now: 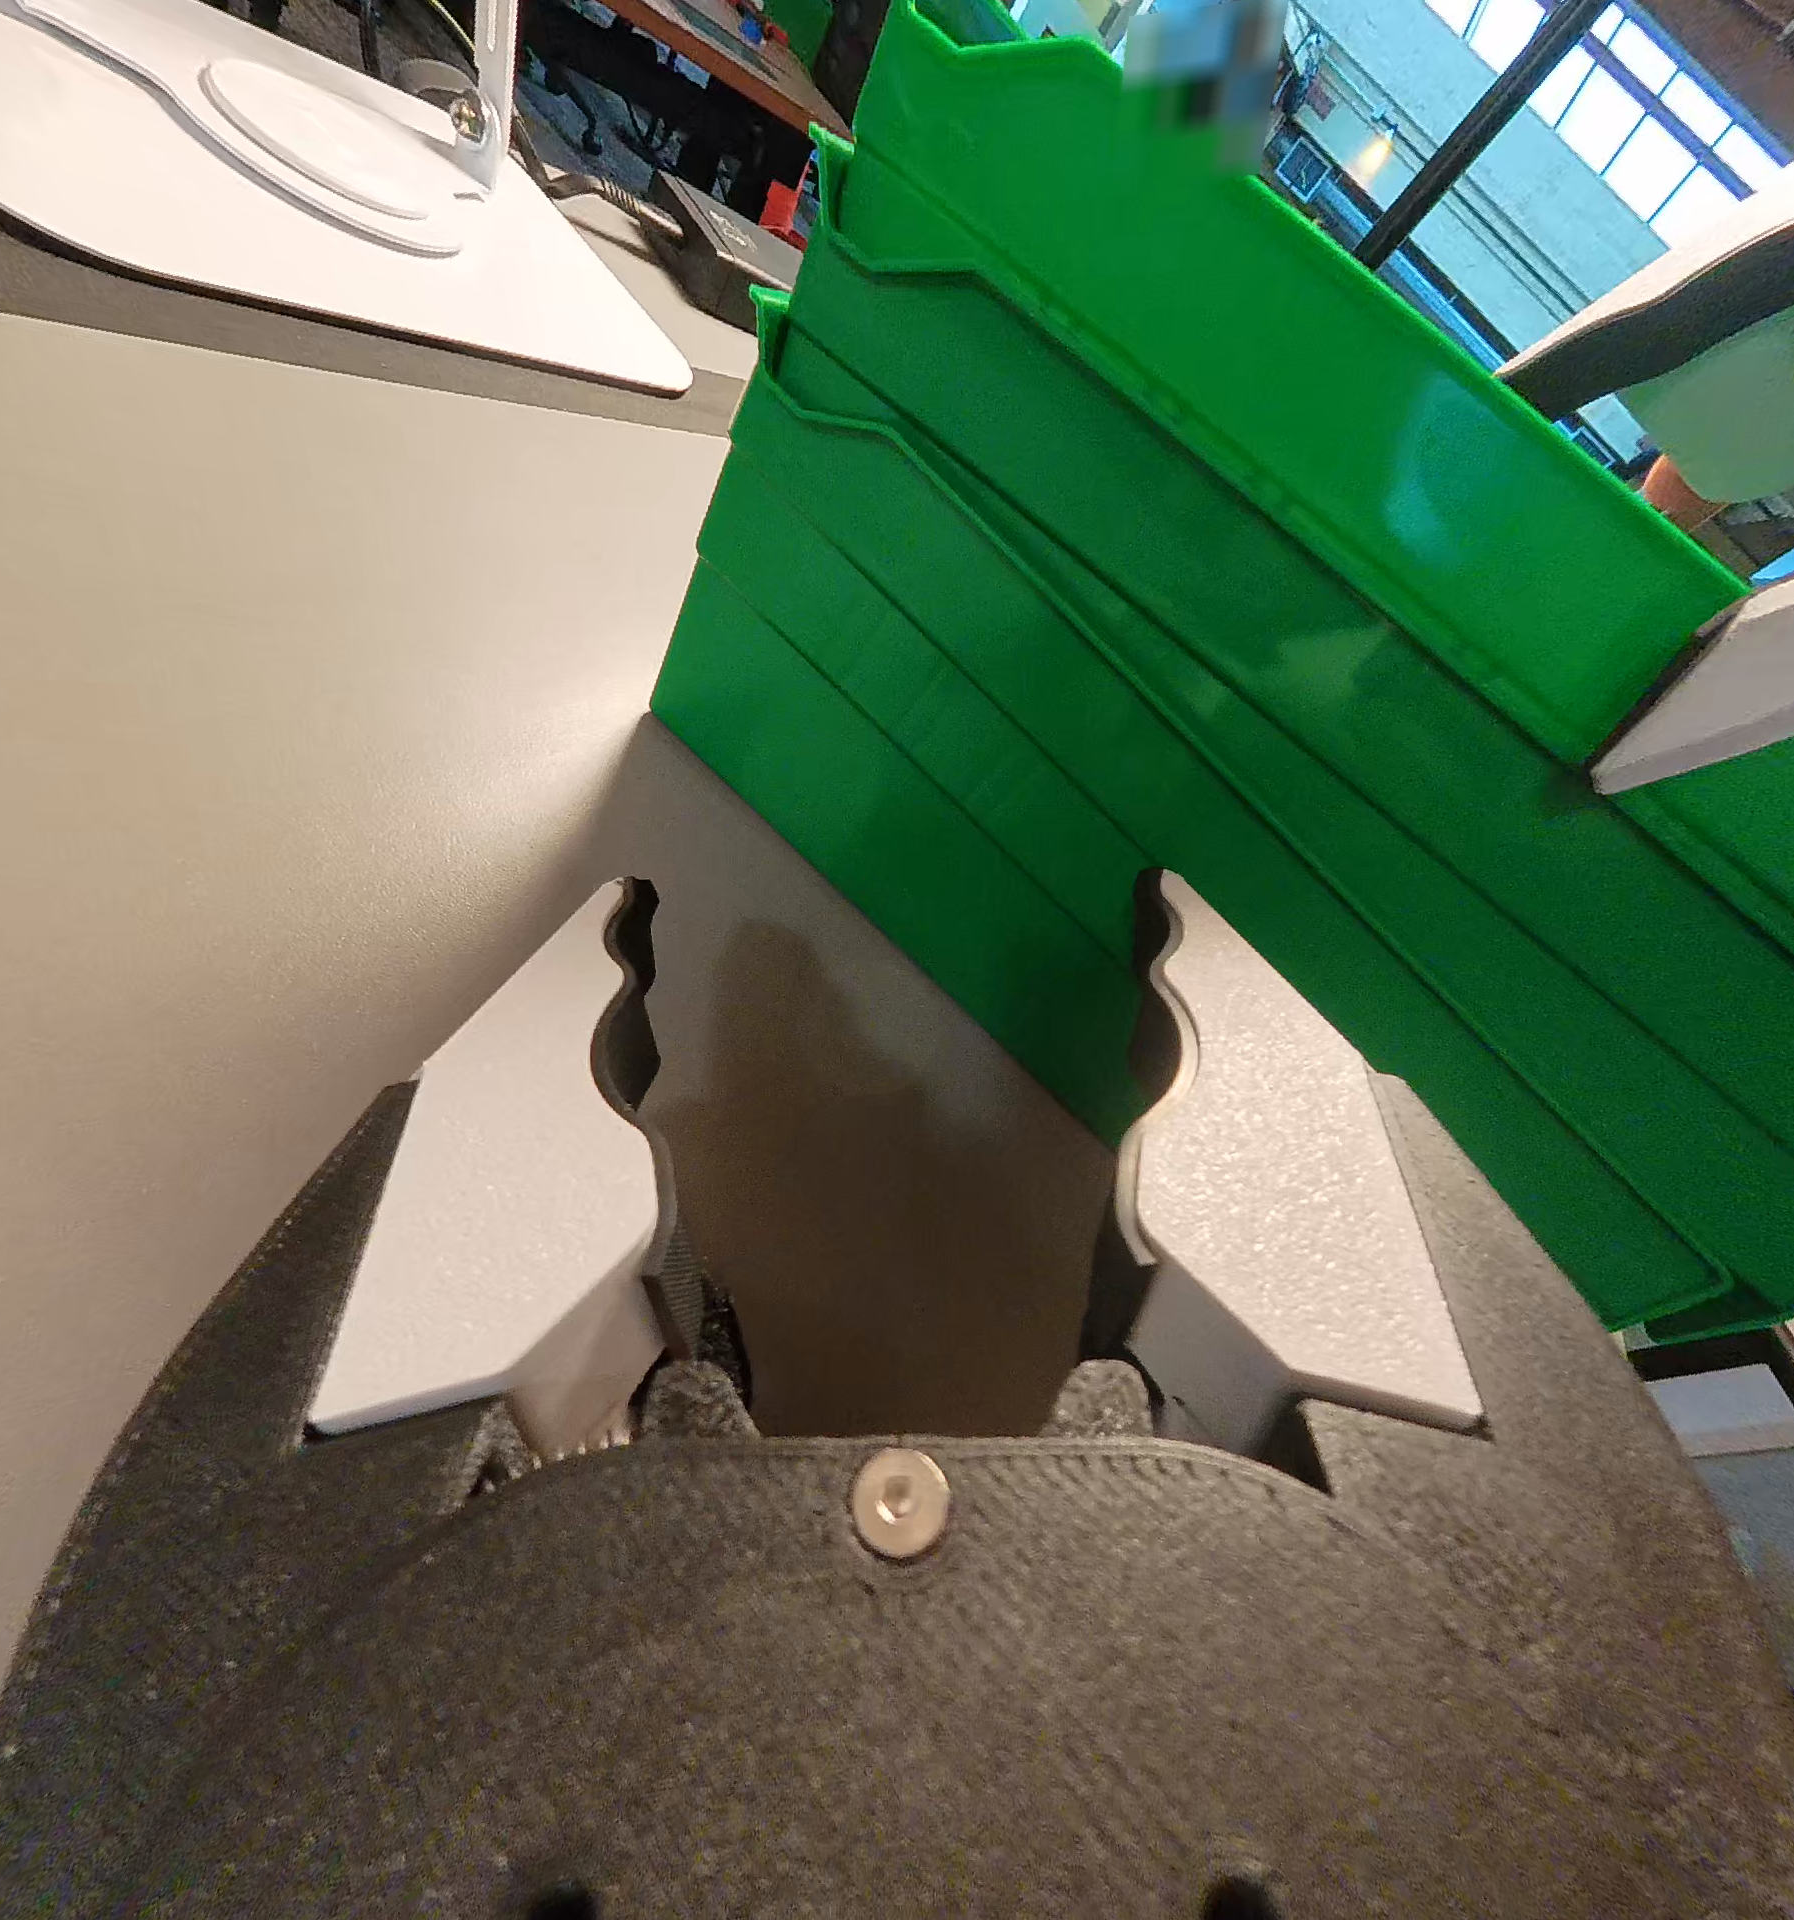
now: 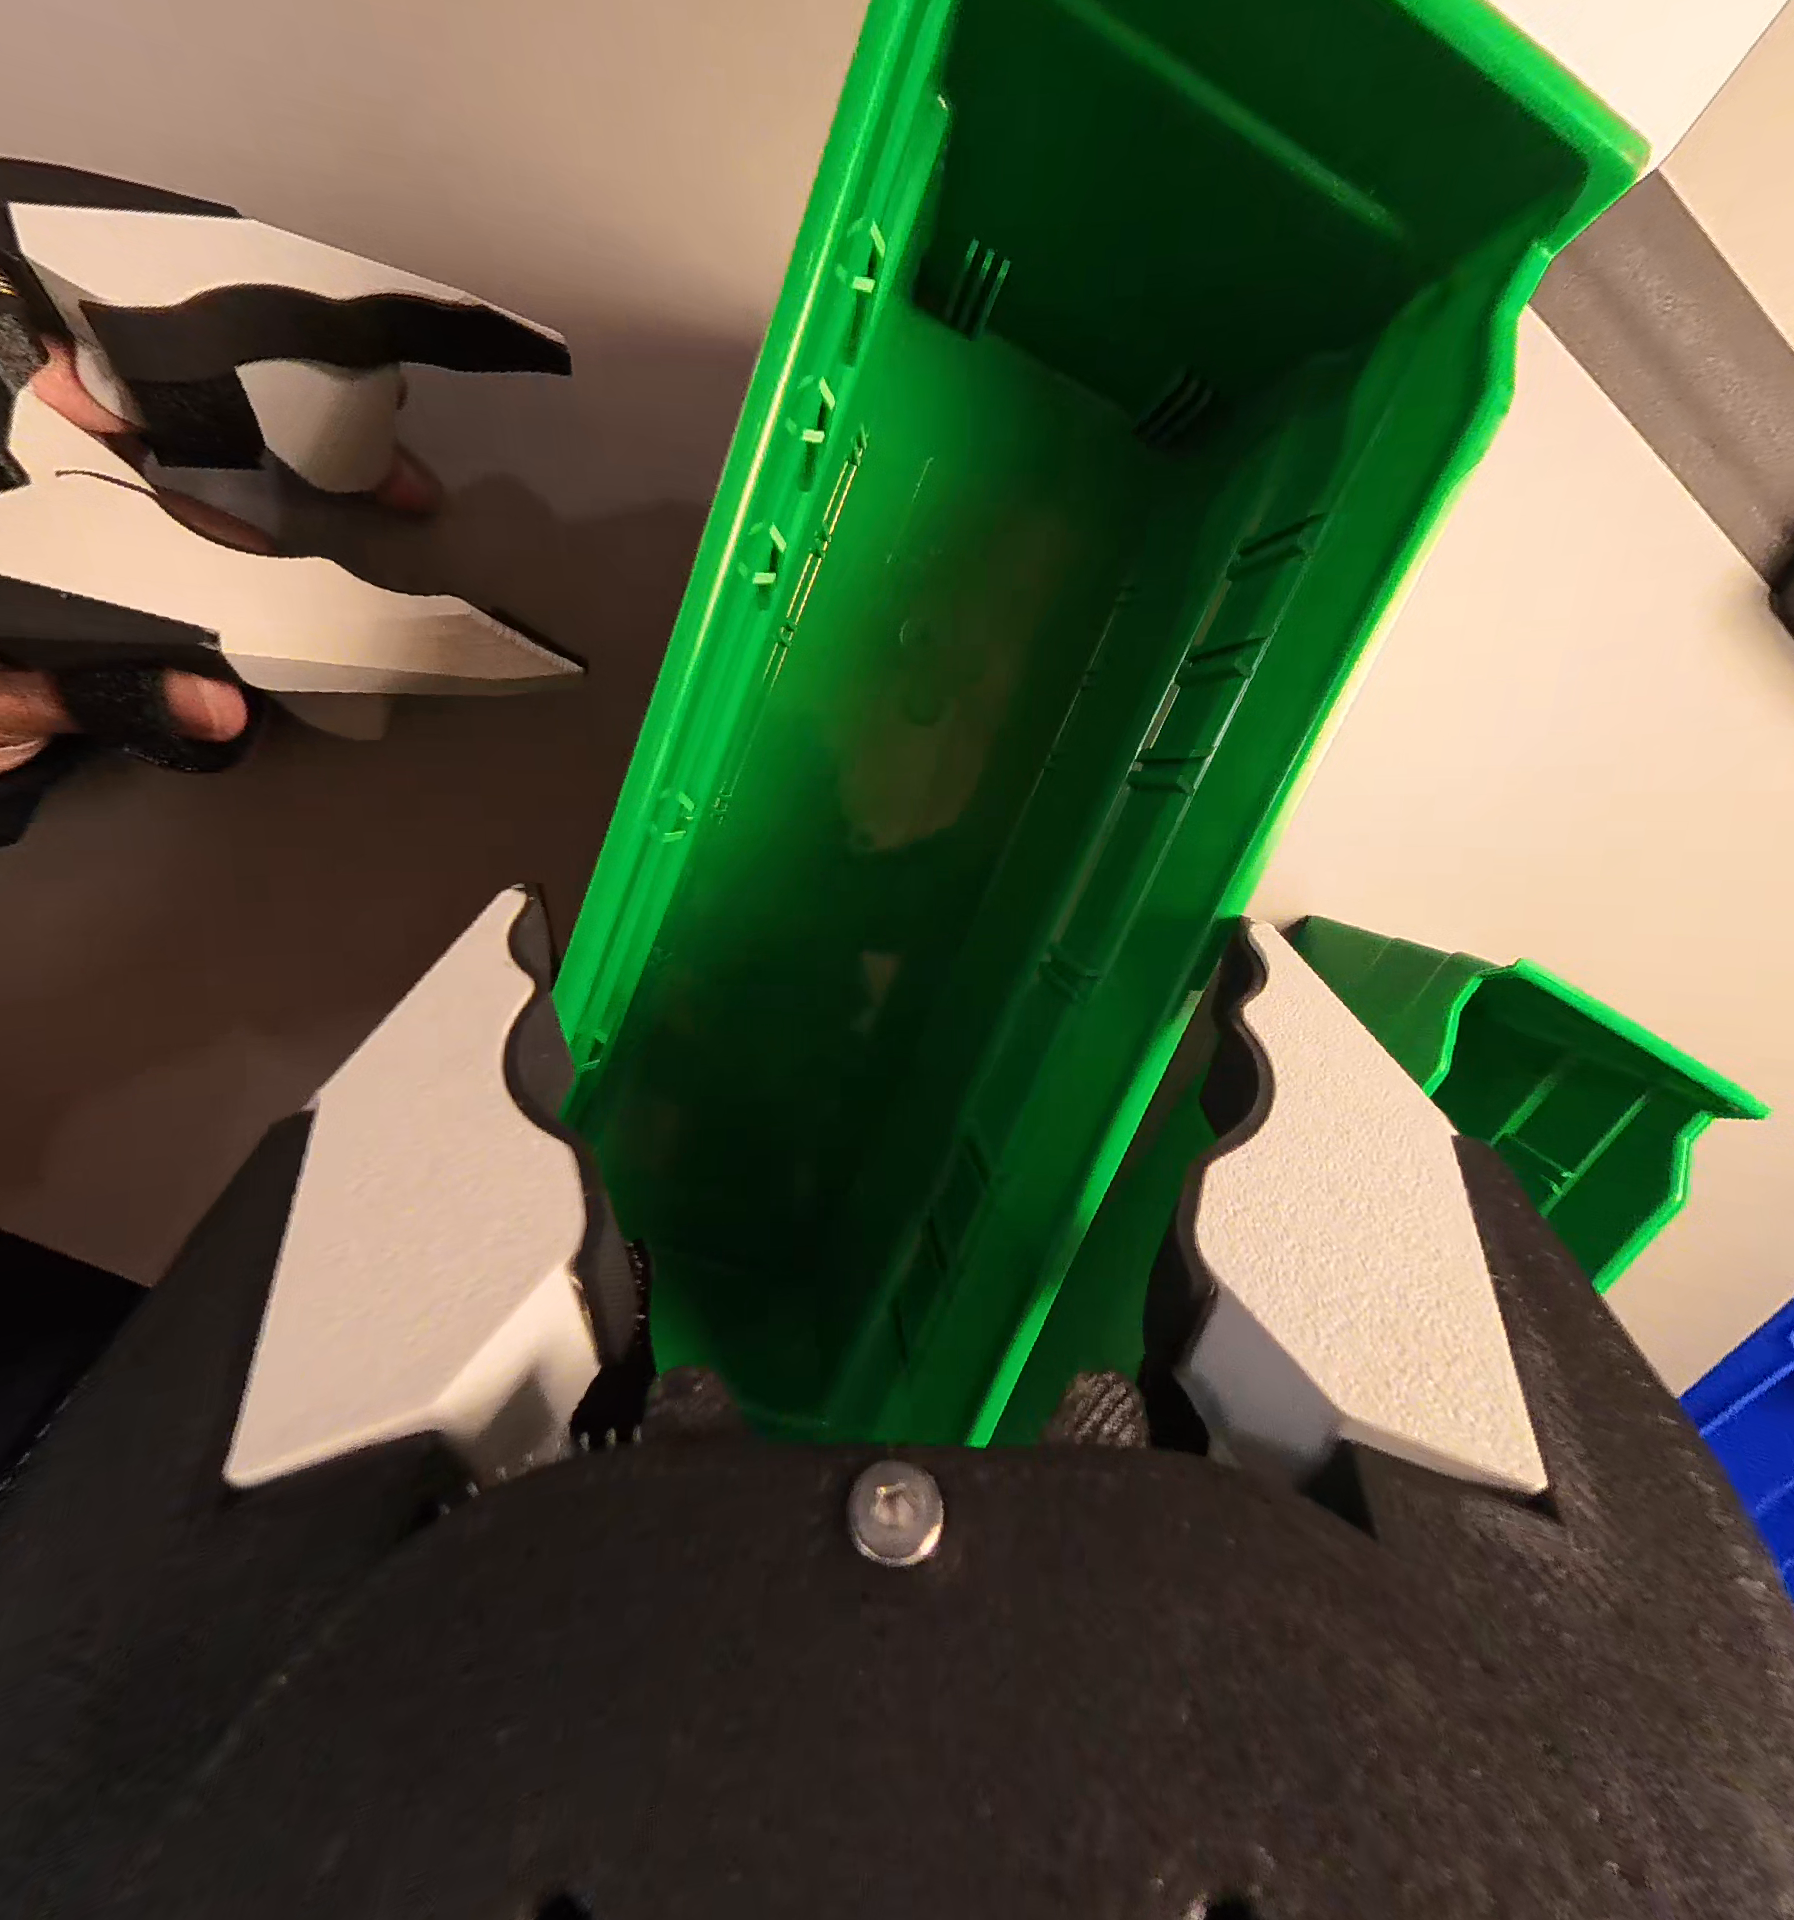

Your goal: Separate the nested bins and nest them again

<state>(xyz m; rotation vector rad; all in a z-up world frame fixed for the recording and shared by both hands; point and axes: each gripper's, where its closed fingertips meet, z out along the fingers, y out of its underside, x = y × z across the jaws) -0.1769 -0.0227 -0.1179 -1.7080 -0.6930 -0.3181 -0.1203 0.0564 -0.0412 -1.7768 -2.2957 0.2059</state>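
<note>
Early in the task, by my read. The R claw [image 2: 888, 997] had the top green bin [image 2: 976, 675] between its fingers, gripped across the width near one end. The L-side pad [image 2: 545, 1039] sat on the bin's rim and the other finger lay against the opposite outer wall, so I took it as clamped.

The L claw [image 1: 893, 935] was wide open w/ only bare table [image 1: 249, 727] between its fingers. Its R-side finger was just beside the side wall of the lowest bin in the green stack [image 1: 924, 790], which rose ahead and to the R of it. Touching or not, couldn't tell.

At least 3 green bins looked nested there. The top one seemed partly raised or tilted, not clearly free.

To the R of the R claw, just past its finger, lay another green bin [image 2: 1579, 1081]. It was poss. already pulled out, or a lower one poking out; unclear. A blue bin [image 2: 1786, 1455] sat nearer on that side.

Left to do, prob.:
- finish lifting the top bin off
- split the rest
- re-nest all of them
</note>
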